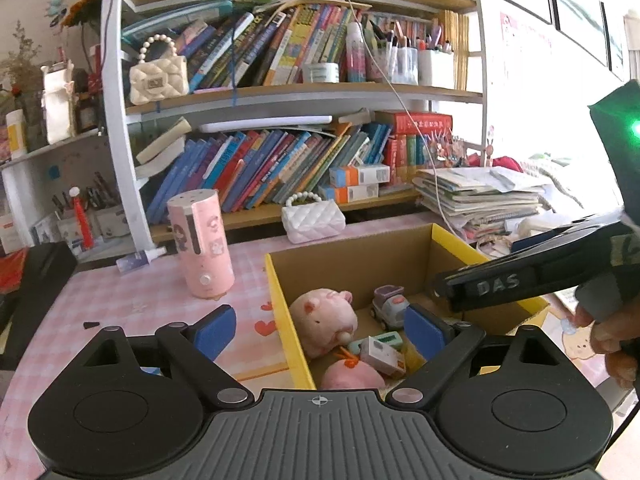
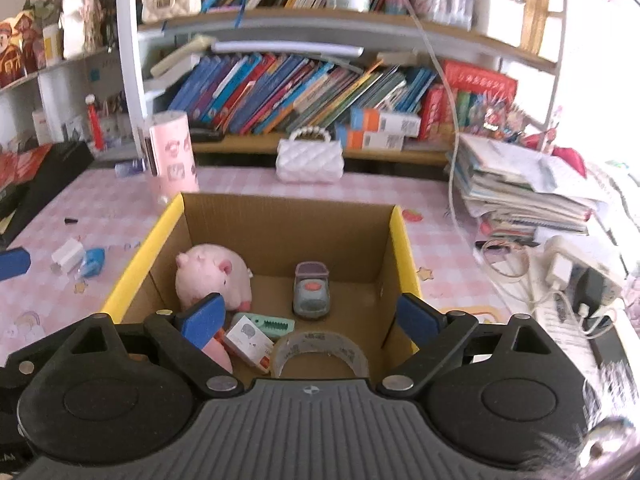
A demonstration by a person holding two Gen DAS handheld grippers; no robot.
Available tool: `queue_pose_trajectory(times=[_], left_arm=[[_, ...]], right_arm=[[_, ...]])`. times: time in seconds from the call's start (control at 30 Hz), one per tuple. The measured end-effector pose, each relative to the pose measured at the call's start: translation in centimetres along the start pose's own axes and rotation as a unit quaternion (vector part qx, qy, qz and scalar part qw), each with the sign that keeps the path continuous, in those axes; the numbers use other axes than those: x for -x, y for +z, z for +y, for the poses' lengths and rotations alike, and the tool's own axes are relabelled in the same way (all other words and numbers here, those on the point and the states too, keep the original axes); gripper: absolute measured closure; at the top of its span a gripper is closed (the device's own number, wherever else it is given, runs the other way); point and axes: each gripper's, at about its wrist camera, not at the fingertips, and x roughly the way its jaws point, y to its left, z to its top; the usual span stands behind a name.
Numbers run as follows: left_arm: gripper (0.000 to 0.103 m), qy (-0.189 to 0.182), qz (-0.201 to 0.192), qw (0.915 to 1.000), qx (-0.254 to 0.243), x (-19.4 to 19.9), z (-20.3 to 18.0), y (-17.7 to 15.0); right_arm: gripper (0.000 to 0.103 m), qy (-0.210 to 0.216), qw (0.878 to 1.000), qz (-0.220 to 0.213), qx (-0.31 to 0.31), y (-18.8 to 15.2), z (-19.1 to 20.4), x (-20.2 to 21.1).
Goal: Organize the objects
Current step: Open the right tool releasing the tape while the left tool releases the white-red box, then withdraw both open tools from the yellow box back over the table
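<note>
Both pairs of tongs hang over the cardboard box (image 2: 280, 220) that sits on the pink checked bench (image 1: 140, 300), and to my eye the box is there as the collecting place: small things are already gathered on its floor. The pink plush pig (image 2: 212, 272) leans against the left wall, the little toy car (image 2: 311, 294) stands near the back, and nearer the front lie a mint-green comb-like piece (image 2: 272, 324), a small white carton (image 2: 250, 342) and a roll of clear tape (image 2: 320, 354). The right tongs (image 2: 308, 318) are spread wide with nothing between the blue pads; they sit above the front of the box, the tape roll just below and between them, the left pad overlapping the pig in the picture. The left tongs (image 1: 320, 330) are also wide open and empty, straddling the box's yellow-edged left wall (image 1: 286, 320), one pad over the bench and the other over the box interior, with the pig between them and a little further back. What seems left to tidy lies outside the box: a small white block (image 2: 68, 256) and a blue item (image 2: 94, 259) rest together on the bench well to the left, near the left tongs' side, and a pink cylinder (image 1: 202, 244) and a white quilted purse (image 1: 312, 220) stand further back by the bookshelf (image 1: 300, 96). I would guess the open, empty tongs mean a drop has been made or a fresh pick is due.
</note>
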Motion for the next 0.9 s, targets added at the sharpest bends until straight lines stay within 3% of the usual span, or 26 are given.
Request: queue_pose_trajectory(times=[0.47, 0.77, 0.9], left_arm=[[0.009, -0.015, 0.028, 0.9995, 0.010, 3.4, 3.0, -3.2], [0.009, 0.002, 0.060, 0.9980, 0.019, 5.7, 5.7, -6.1], [0.009, 0.008, 0.077, 0.9967, 0.026, 6.7, 7.0, -7.5]], right_arm=[[0.010, -0.061, 0.997, -0.017, -0.049, -4.1, 2.0, 6.1], [0.010, -0.104, 0.993, -0.017, -0.053, -8.7, 7.1, 8.4], [0.010, -0.102, 0.993, -0.005, -0.054, -10.6, 9.3, 8.9]])
